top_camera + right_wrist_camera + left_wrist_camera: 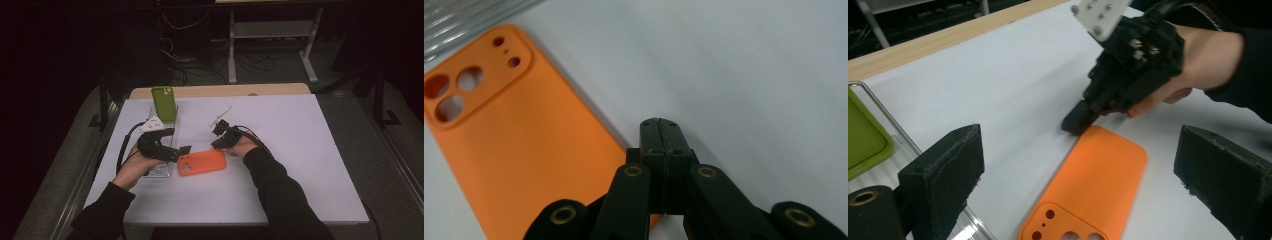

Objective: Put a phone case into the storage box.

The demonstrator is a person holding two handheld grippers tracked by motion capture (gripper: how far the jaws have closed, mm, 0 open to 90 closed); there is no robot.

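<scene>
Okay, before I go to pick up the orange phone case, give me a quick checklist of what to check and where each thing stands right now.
1. Orange phone case lying flat on the white table, camera cutouts visible: ok.
2. Left tongs open wide, jaws either side of the case: ok.
3. Right tongs open for a grip: not ok, jaws are pressed together.
4. Right tongs at the case's edge: ok, tip sits by its corner.
5. Whether that tip touches the case: cannot tell.
6. Green phone case standing in the clear rack, out of the way: ok.
</scene>
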